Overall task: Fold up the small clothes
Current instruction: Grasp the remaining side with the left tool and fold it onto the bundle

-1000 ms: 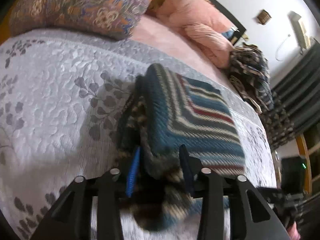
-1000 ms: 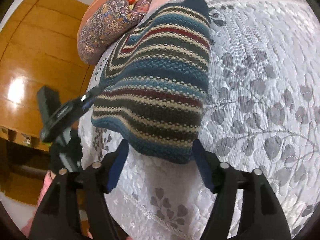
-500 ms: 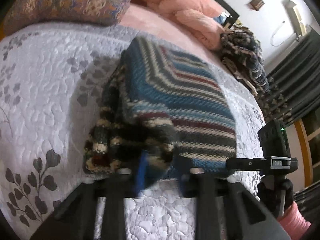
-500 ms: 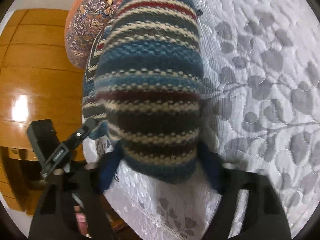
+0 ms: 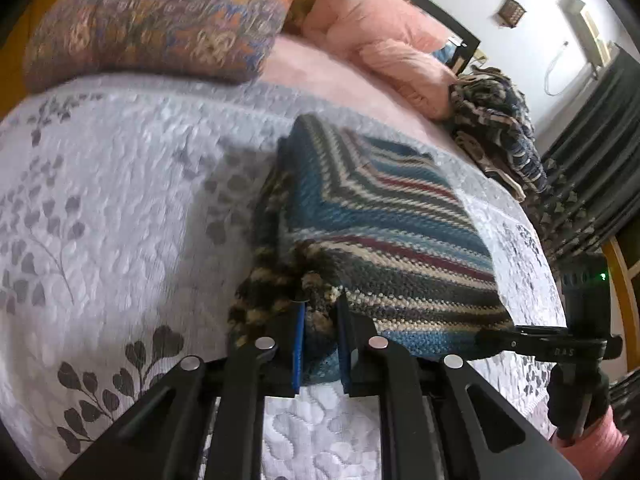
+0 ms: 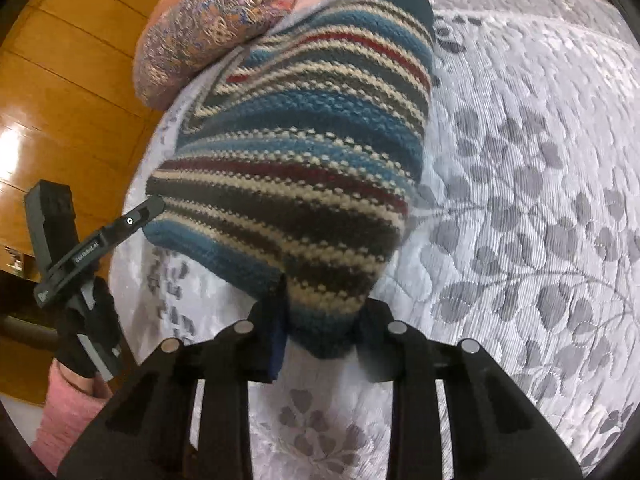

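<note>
A folded striped knit garment [image 5: 384, 216] in blue, cream, dark and red lies on the grey leaf-patterned quilt [image 5: 112, 208]. My left gripper [image 5: 320, 320] is shut on its near left corner, with bunched knit between the blue pads. In the right wrist view the same garment [image 6: 304, 152] fills the middle. My right gripper [image 6: 320, 312] is shut on its near corner, which bulges between the fingers. Each gripper shows in the other's view: the right one [image 5: 560, 344] at the garment's right edge, the left one [image 6: 92, 248] at its left edge, held by a gloved hand with a pink sleeve [image 6: 68, 408].
A patterned pillow [image 5: 152, 28] and a pink blanket [image 5: 384, 48] lie at the head of the bed. A pile of other knit clothes [image 5: 496, 132] sits at the far right by dark curtains [image 5: 592, 128]. A wooden wardrobe [image 6: 60, 80] stands past the bed's left edge.
The right gripper stood open astride the garment's near edge and has closed on it. The left gripper's fingers have drawn tighter on the near left corner. Both views shifted during the motion.
</note>
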Available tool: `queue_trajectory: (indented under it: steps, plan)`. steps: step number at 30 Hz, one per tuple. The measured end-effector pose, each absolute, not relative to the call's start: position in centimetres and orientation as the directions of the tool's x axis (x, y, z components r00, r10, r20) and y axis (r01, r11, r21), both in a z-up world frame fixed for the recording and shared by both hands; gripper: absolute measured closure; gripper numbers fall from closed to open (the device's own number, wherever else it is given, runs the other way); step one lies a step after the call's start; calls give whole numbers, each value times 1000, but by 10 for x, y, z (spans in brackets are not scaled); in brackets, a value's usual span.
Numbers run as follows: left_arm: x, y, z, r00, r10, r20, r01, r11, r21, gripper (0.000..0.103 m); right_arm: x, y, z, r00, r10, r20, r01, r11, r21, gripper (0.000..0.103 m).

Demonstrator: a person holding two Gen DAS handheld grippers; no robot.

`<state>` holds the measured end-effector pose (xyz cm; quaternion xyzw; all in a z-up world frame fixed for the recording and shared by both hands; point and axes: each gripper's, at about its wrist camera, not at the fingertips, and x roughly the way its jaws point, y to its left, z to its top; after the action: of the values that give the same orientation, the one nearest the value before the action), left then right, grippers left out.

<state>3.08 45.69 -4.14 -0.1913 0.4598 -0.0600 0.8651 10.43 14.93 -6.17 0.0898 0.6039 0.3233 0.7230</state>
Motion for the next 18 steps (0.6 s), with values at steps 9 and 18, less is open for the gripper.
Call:
queue_trajectory:
  steps: [9, 18]
  plan:
    - [37, 451, -81, 543, -237, -806, -76, 942, -328, 89, 96, 164, -83, 101, 503, -858, -390, 814, 431, 76]
    - [26, 445, -67, 550, -196, -812, -98, 950, -296, 67, 91, 175, -93, 118, 487, -866, -391, 824, 410, 75]
